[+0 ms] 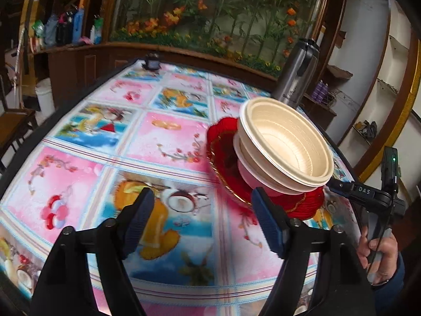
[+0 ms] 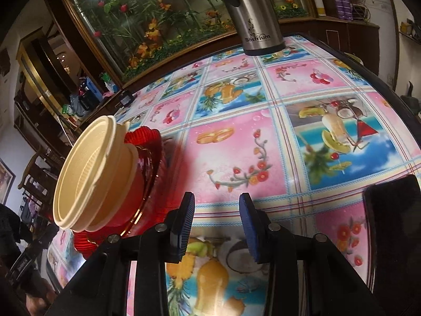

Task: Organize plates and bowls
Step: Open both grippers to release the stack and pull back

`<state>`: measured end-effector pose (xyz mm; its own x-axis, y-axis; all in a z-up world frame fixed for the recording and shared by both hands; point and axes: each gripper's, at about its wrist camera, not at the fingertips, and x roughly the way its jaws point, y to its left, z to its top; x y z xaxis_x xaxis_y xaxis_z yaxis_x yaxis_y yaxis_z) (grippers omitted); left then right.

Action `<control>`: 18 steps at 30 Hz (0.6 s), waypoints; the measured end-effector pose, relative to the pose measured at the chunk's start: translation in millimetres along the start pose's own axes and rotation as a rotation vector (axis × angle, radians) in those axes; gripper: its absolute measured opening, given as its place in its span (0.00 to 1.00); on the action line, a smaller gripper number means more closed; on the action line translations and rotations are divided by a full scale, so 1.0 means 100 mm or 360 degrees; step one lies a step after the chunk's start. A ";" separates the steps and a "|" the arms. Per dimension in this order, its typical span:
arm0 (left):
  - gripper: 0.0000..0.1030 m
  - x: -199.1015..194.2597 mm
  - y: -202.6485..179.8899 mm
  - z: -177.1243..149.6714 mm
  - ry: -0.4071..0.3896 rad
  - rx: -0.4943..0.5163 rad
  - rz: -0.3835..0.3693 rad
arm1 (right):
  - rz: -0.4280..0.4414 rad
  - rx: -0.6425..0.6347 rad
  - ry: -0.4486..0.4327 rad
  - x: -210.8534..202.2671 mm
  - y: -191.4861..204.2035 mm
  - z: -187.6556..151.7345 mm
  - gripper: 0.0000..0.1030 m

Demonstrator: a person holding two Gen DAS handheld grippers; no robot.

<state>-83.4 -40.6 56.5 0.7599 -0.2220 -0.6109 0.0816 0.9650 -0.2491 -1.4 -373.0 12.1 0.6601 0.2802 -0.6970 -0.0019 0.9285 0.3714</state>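
The left gripper (image 1: pixel 202 218) hangs with its jaws wide apart and nothing between them, above the fruit-printed pink and blue tablecloth (image 1: pixel 105 142). Just to its right stands the task's stack: cream ribbed plastic bowls (image 1: pixel 286 147) nested together on red scalloped plates (image 1: pixel 223 152), all apparently gathered in one pile. The right gripper (image 2: pixel 217 223) is likewise empty, jaws moderately parted, with the pile at its left. The sorting looks nearly finished; the sensible move is probably to draw both grippers clear without brushing the bowl rims, since the light bowls could tip. Farther right, at the table's far edge, stands a tall stainless steel flask (image 1: pixel 294 76), well apart from the pile.
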 end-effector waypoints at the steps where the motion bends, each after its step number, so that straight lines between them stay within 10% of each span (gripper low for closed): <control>1: 0.82 -0.05 0.01 -0.01 -0.0048 0.0006 0.0031 | -0.0007 -0.0001 0.0003 0.00 -0.01 -0.01 0.37; 18: 0.89 -0.08 -0.07 -0.14 -0.0167 0.0167 0.0401 | -0.0148 -0.0144 -0.0088 -0.14 0.13 -0.15 0.73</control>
<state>-98.5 -47.5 52.6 0.8267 0.0367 -0.5614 -0.0559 0.9983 -0.0170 -21.7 -361.2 17.9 0.7008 0.1802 -0.6902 -0.0049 0.9687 0.2480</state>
